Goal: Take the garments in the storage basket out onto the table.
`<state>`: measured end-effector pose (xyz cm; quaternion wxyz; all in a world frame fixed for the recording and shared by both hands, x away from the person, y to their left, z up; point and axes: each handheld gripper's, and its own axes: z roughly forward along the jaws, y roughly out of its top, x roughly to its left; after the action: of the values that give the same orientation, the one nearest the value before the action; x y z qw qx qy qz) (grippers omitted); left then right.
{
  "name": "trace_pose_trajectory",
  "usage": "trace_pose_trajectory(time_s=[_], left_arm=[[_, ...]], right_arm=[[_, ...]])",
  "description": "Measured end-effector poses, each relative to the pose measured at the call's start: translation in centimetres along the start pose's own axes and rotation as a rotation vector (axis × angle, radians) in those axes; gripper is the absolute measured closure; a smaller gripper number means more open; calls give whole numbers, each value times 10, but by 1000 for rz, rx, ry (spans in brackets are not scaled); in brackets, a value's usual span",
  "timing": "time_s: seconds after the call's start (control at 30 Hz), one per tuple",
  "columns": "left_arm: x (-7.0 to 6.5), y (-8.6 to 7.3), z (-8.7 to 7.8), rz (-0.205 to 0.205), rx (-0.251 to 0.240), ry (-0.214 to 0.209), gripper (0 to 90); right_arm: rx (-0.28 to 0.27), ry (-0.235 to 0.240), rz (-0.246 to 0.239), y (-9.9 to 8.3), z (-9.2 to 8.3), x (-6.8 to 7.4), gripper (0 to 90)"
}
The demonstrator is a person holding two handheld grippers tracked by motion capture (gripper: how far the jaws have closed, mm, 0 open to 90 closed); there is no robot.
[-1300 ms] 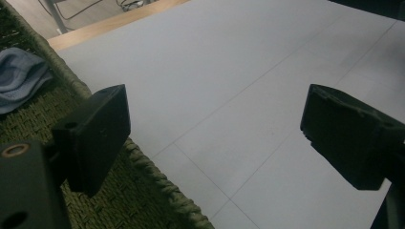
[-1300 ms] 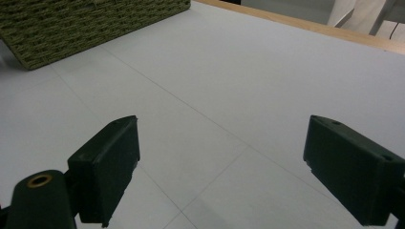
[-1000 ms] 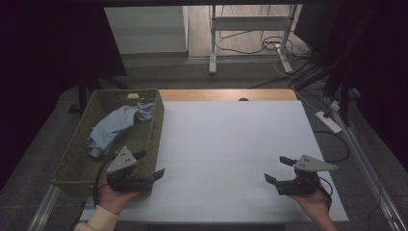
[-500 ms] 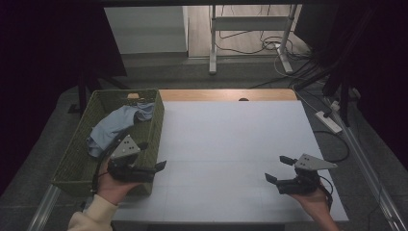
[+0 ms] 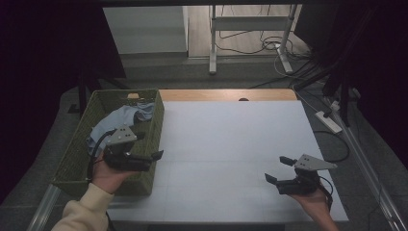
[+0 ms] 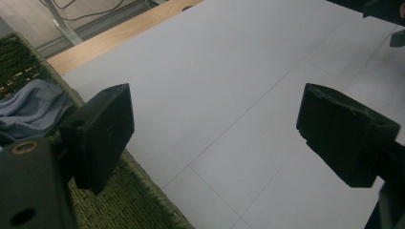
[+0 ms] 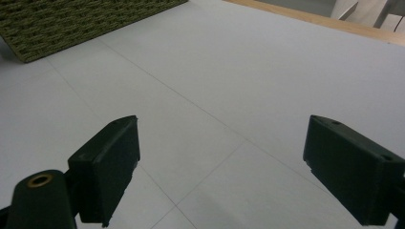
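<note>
Snagging of the wide-open left claw (image 5: 155,155) on the woven basket (image 5: 77,161) rim is risked before the blue cloth (image 5: 118,118) is reached; the right claw (image 5: 279,169) is held wide over the table (image 5: 231,139).

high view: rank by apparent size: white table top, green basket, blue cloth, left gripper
1. white table top
2. green basket
3. blue cloth, partly hidden
4. left gripper; close to the cloth in apparent size and nearer the camera, so 3 and 4 are unsure.

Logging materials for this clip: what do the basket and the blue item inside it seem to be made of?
Basket: woven olive-green fibre, likely seagrass or paper rope; the matte braided rows show in the right gripper view. Blue cloth: soft fabric, possibly cotton, lying crumpled in limp folds.
</note>
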<state>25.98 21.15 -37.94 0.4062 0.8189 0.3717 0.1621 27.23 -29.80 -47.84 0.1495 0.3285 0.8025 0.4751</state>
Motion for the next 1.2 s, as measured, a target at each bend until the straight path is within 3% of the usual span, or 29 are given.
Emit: trace_pose_trajectory(time_s=[0.33,0.53,1.2], left_arm=[[10,12,2,8,10,8,137],[17,16,2,-6,12,4,137],[45,26,3,-37,29,50,148]], right_arm=[[4,-2,5,-1,1,-2,121],[8,-1,3,-2,2,-2,121],[19,-3,-5,-3,4,-2,121]])
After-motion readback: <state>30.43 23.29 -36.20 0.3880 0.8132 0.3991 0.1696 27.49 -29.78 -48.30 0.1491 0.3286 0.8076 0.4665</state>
